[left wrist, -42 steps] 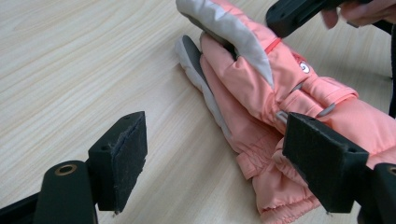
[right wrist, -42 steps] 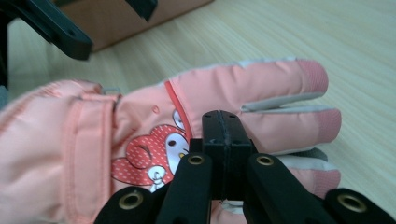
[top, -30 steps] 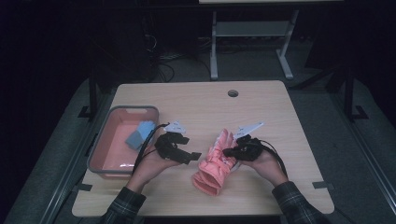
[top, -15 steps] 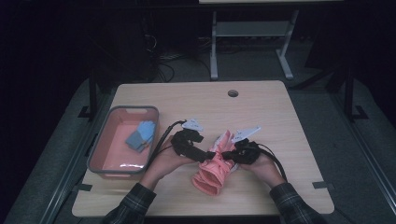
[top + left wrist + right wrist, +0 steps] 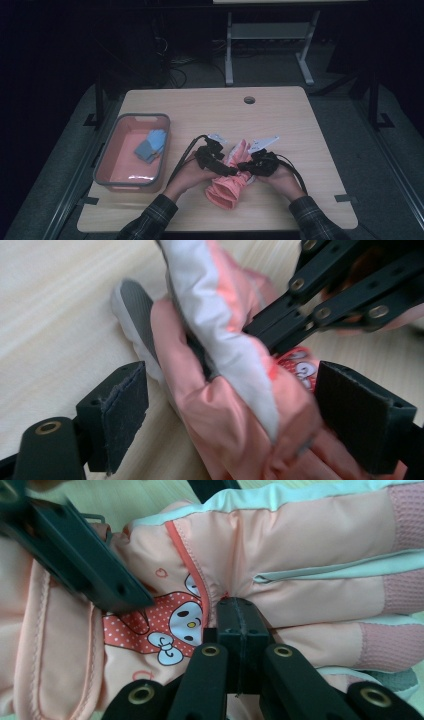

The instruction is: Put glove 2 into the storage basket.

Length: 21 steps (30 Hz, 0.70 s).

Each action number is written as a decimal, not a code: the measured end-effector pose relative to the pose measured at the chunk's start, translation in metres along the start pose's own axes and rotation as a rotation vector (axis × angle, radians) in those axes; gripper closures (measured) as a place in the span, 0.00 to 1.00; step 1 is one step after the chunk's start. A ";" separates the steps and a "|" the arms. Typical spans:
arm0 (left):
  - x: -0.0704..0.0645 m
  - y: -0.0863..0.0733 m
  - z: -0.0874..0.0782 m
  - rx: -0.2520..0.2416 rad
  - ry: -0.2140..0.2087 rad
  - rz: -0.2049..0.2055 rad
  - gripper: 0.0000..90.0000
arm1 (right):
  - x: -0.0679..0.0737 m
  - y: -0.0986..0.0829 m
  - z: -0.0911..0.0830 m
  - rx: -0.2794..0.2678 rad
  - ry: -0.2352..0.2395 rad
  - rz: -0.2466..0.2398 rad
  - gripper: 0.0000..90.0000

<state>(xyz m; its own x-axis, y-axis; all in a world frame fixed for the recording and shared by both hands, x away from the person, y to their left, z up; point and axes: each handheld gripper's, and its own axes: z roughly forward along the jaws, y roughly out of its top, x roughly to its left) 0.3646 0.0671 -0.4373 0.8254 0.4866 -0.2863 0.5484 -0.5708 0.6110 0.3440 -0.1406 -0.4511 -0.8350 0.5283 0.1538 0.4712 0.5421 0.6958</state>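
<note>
High view: pink glove [image 5: 231, 180] lies on the tabletop [image 5: 300, 130] near its front edge, between both hands; bin [image 5: 131, 152] with a blue glove [image 5: 151, 145] stands well to the left.
Right gripper [image 5: 235, 630]: fingers closed, pinching a fold of the pink glove at the middle of its back, just beside the printed patch.
Left gripper [image 5: 230, 425]: fingers spread wide, one on each side of the glove's bunched body, neither pad pressing yet.
Risk: the right pinch holds little fabric, so a pull may slip it free; the left fingers, closing now, could catch only the loose outer layer, or strike the right gripper's linkage, which crosses just above them.
Labels: no readable writing; a cartoon rabbit face with a bow on a red dotted patch [image 5: 160, 630], small outlined hearts nearby.
</note>
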 end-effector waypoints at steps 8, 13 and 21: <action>0.004 -0.006 0.013 0.043 -0.039 -0.066 0.15 | 0.002 -0.001 0.001 -0.001 -0.008 -0.003 1.00; 0.009 -0.009 0.018 0.046 -0.084 -0.105 0.15 | 0.002 -0.002 0.001 0.000 -0.009 -0.006 1.00; 0.007 -0.008 0.021 0.033 -0.104 -0.100 0.16 | 0.002 -0.001 0.001 0.002 -0.009 -0.010 1.00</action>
<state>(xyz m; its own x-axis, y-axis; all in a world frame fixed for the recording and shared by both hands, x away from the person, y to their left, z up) 0.3688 0.0617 -0.4598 0.7748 0.4718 -0.4208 0.6314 -0.5450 0.5516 0.3416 -0.1397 -0.4522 -0.8370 0.5288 0.1406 0.4637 0.5489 0.6955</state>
